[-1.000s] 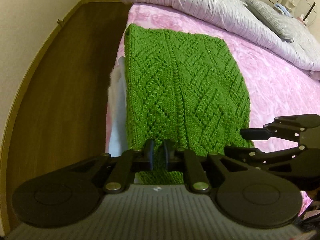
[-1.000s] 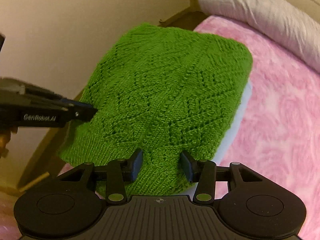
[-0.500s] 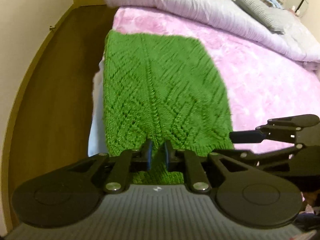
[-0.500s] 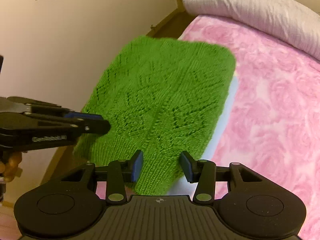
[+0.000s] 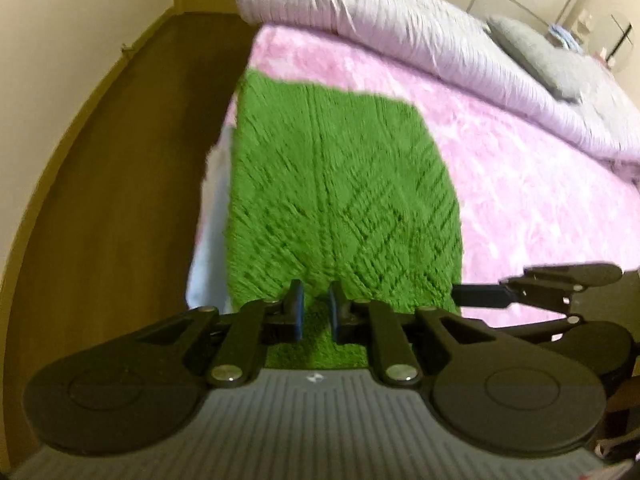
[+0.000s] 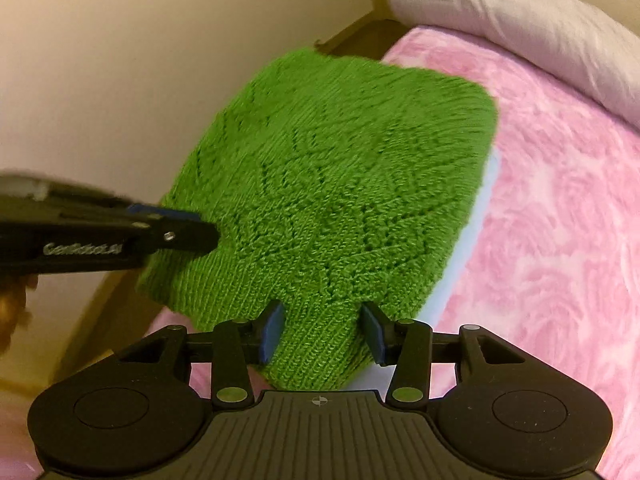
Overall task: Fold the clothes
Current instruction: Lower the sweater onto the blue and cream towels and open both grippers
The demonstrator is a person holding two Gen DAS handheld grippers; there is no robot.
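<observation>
Left wrist view, green sweater (image 5: pixel 340 200) lay at the edge of a pink bed (image 5: pixel 520 184), its near hem pinched by the left gripper (image 5: pixel 316 312), right gripper (image 6: pixel 322 330) clasped a bunched hem fold, grey duvet (image 5: pixel 400 24) beyond, wood floor (image 5: pixel 132 200) alongside.

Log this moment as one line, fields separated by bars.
step: fold in progress | item: green knit garment on pink bedspread | left gripper: shut on near hem | right gripper: shut on near hem
</observation>
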